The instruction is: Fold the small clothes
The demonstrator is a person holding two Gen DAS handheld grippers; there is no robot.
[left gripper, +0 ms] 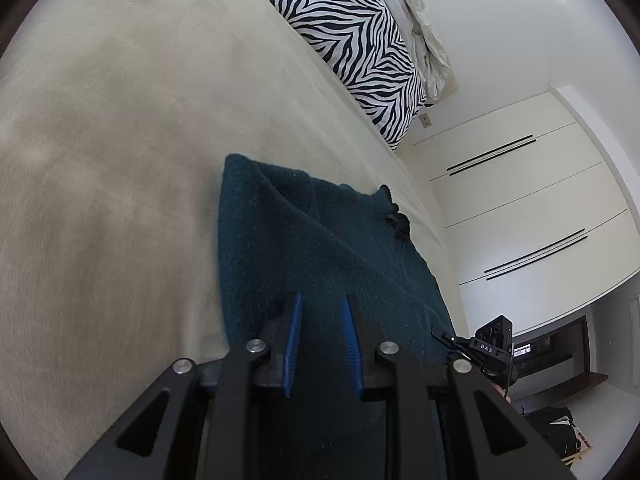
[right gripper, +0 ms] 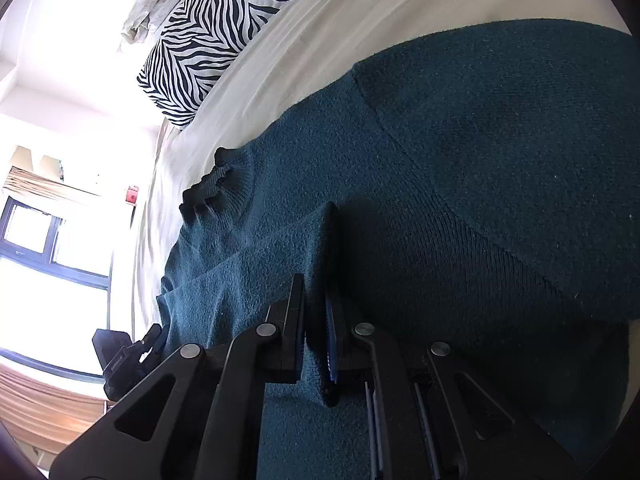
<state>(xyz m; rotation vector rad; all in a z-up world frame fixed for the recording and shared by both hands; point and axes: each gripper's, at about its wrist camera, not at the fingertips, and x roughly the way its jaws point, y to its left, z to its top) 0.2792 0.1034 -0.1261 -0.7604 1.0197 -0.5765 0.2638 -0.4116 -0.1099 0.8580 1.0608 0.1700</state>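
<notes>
A dark teal knitted sweater lies on the beige bed, part of it folded over itself. My left gripper sits low over its near edge. Its blue pads stand a narrow gap apart, with the knit showing between them and no clear pinch. In the right wrist view the sweater fills the frame. There my right gripper is shut on a raised fold of the knit. Each gripper shows in the other's view: the right gripper and the left gripper, both at the sweater's edge.
A zebra-striped pillow and crumpled pale bedding lie at the head of the bed. White wardrobe doors stand beyond the bed's right side. In the right wrist view a bright window lies past the bed.
</notes>
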